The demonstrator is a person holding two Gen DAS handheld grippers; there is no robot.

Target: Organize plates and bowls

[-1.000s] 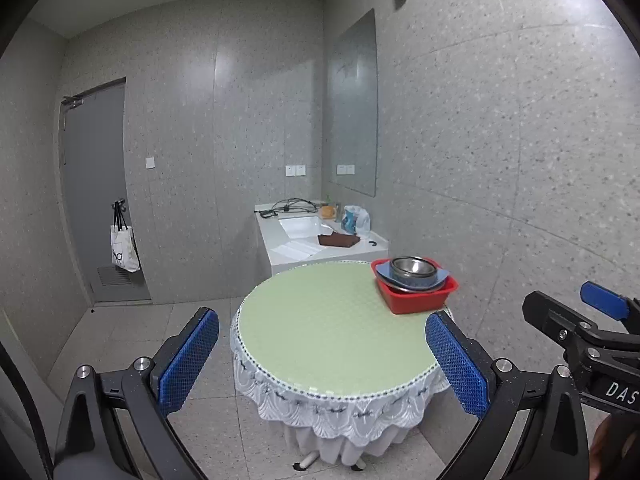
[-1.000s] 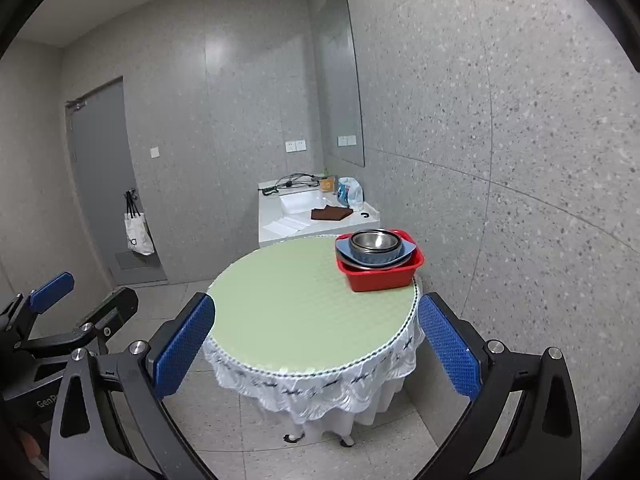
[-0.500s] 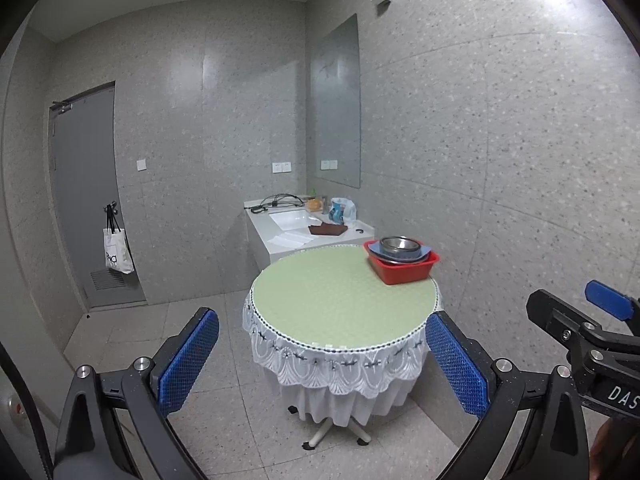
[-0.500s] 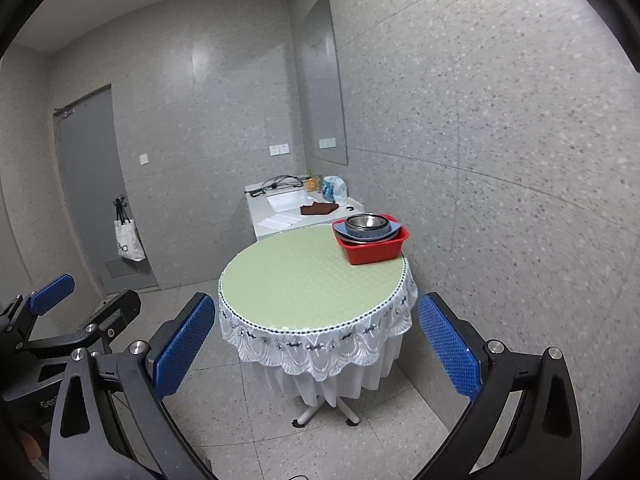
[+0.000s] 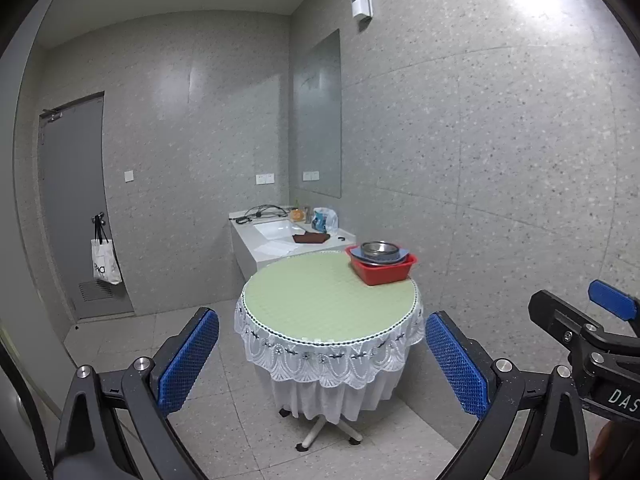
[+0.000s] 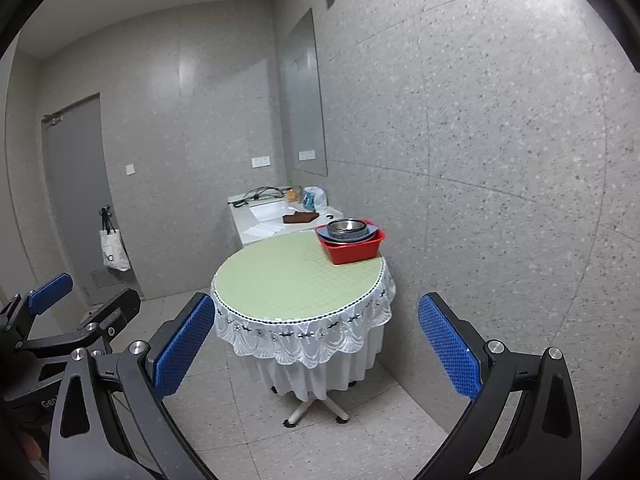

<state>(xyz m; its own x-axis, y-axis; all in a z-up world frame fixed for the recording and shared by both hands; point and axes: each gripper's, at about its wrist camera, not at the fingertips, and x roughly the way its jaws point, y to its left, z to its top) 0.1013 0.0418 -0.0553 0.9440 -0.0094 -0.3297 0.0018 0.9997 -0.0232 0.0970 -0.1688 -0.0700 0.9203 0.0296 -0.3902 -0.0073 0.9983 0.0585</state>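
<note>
Both tongs, left (image 5: 322,356) and right (image 6: 316,344), hung wide open and empty, well back from the surface (image 5: 320,300), since the red basin (image 5: 386,270) already held the stacked dishes.

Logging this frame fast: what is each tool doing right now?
Left tool: open, holding nothing.
Right tool: open, holding nothing.

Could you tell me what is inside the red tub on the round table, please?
The red tub holds a metal bowl sitting on a blue plate. Anything beneath the plate, and the tub's floor, is covered, so I cannot tell.
</note>
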